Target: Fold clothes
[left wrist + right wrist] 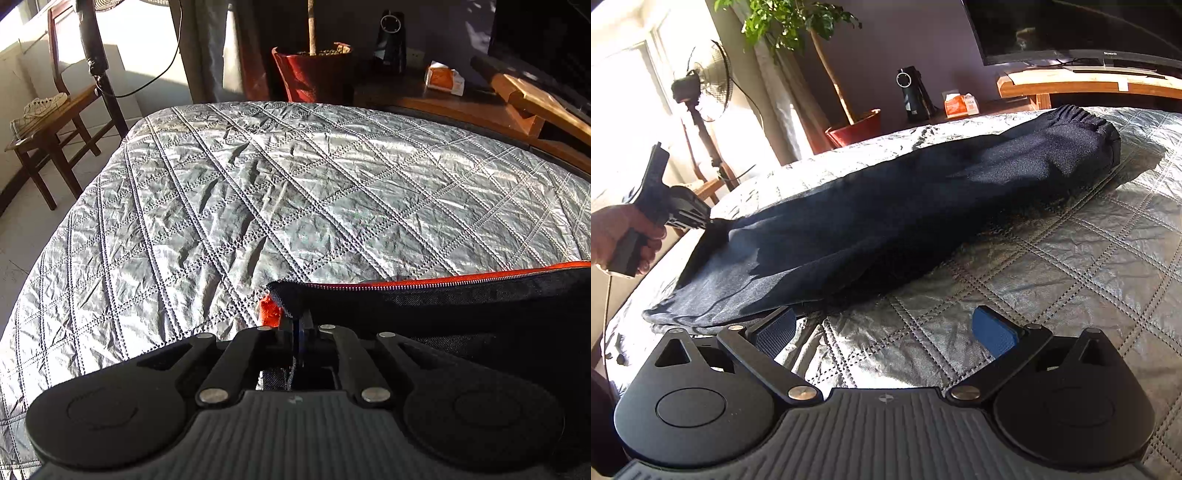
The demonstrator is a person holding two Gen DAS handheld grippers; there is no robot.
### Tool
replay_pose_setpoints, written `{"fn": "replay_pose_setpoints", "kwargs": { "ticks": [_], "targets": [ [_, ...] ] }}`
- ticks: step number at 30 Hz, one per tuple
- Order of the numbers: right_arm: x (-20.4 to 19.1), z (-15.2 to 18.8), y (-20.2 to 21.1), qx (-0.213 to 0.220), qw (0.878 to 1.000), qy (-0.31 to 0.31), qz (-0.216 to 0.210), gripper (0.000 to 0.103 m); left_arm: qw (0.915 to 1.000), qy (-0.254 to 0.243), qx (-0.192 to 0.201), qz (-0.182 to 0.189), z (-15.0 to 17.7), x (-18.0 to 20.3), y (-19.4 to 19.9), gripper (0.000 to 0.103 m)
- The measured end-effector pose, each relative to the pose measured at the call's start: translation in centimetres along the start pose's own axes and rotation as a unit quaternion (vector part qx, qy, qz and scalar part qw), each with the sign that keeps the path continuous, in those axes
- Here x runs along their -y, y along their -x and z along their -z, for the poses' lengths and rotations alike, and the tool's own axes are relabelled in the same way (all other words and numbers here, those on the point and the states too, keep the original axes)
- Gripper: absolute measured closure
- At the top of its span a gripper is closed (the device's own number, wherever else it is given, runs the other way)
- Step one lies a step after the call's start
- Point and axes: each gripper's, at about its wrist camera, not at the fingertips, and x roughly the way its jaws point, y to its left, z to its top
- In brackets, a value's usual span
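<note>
Dark pants (886, 218) are spread long across the gray quilt (1071, 258), and one end is pinched tight in the left gripper (297, 332), where most of the cloth is cut off from view. The right gripper (884, 332) is held wide open with nothing in it, its left pad (775, 330) just beside the cloth edge.

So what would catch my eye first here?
The dark garment stretched along the silver quilt, elastic waistband at the far end. The left gripper pinches its near corner, where an orange zip edge shows. The right gripper hangs open by the hem.
</note>
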Motion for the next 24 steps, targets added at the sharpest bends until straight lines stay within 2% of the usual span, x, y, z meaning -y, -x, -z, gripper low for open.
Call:
{"fn": "replay_pose_setpoints", "kwargs": {
  "ticks": [2,3,6,9,12,16,17,18,19,20,21,23,24],
  "targets": [
    [-0.2,-0.8,0.1,0.005,1.0,0.009,0.007,0.001,1.0,-0.002,-0.002,-0.009,0.1,0.0,-0.1,0.098],
    [-0.4,-1.4,0.1,0.009,1.0,0.015,0.012,0.002,0.9999,-0.007,-0.002,-0.013,0.2,0.1,0.0,0.094],
    [-0.9,-3.2,0.3,0.022,0.999,0.033,0.026,0.005,0.9983,-0.045,0.002,-0.036,0.5,1.0,0.0,0.085],
    [-1.2,-5.1,0.4,0.036,0.997,0.051,0.042,0.005,0.9954,-0.079,0.006,-0.055,0.6,1.8,0.1,0.084],
    [1.1,-8.4,-0.5,0.056,0.995,0.045,0.07,0.004,0.9925,-0.102,0.01,-0.066,0.6,2.3,0.0,0.082],
    [4.5,-12.7,-3.0,0.07,0.992,0.054,0.091,0.005,0.9922,-0.104,0.014,-0.067,0.5,2.2,-0.1,0.081],
    [5.2,-13.6,-3.9,0.064,0.992,0.056,0.096,0.013,0.9924,-0.102,0.014,-0.068,0.5,2.1,-0.1,0.079],
    [6.0,-14.2,-5.3,0.042,0.992,0.057,0.102,0.032,0.9923,-0.101,0.015,-0.07,0.5,2.1,-0.2,0.078],
    [6.7,-14.7,-6.7,0.02,0.992,0.057,0.108,0.043,0.9921,-0.102,0.016,-0.071,0.5,2.2,-0.2,0.078],
    [7.2,-15.0,-7.9,0.002,0.992,0.058,0.113,0.062,0.9918,-0.104,0.017,-0.073,0.5,2.2,-0.2,0.078],
    [7.5,-14.8,-8.7,-0.009,0.991,0.06,0.116,0.065,0.9912,-0.107,0.018,-0.075,0.6,2.3,-0.2,0.078],
    [8.0,-14.4,-10.4,-0.031,0.99,0.064,0.121,0.063,0.9905,-0.108,0.032,-0.08,0.3,2.6,0.5,0.077],
    [8.2,-14.2,-11.3,-0.043,0.989,0.065,0.124,0.062,0.99,-0.107,0.042,-0.083,0.0,2.7,1.0,0.073]
  ]
}}
